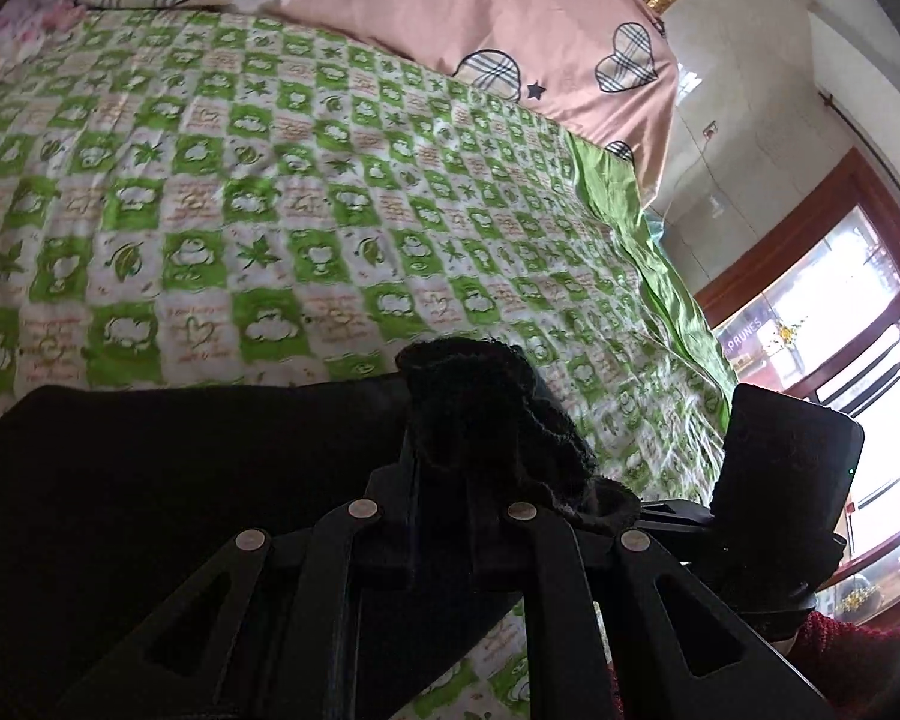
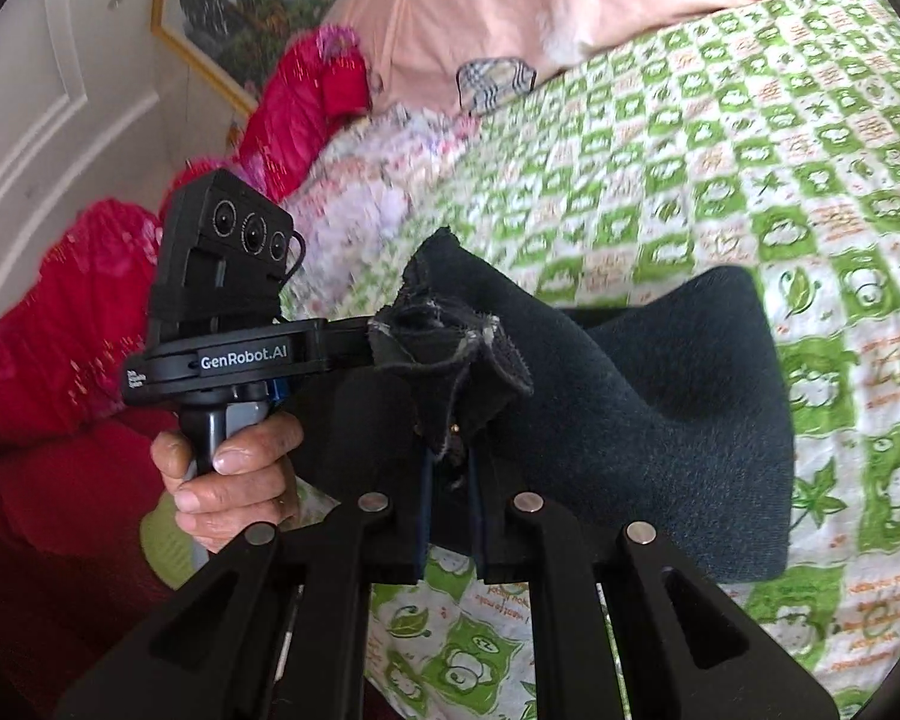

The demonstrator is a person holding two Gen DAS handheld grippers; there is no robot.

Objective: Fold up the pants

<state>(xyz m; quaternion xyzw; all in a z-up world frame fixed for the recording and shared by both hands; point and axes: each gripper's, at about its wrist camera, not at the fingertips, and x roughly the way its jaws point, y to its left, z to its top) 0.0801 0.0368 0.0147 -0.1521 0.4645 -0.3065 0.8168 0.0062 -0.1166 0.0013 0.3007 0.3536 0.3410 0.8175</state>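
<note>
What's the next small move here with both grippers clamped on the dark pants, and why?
Probably carry the pinched end forward over the bedspread and lay it down on the rest of the dark pants. Both the left gripper and the right gripper are shut on bunched fabric held up off the bed, and the trailing cloth sags, so the fold does not look finished.

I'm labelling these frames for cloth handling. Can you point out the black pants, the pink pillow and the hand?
black pants (image 2: pixel 660 396): right wrist view, on the draped fabric.
pink pillow (image 1: pixel 450 6): left wrist view, on its cover.
hand (image 2: pixel 228 480): right wrist view, on the fingers around the handle.
</note>
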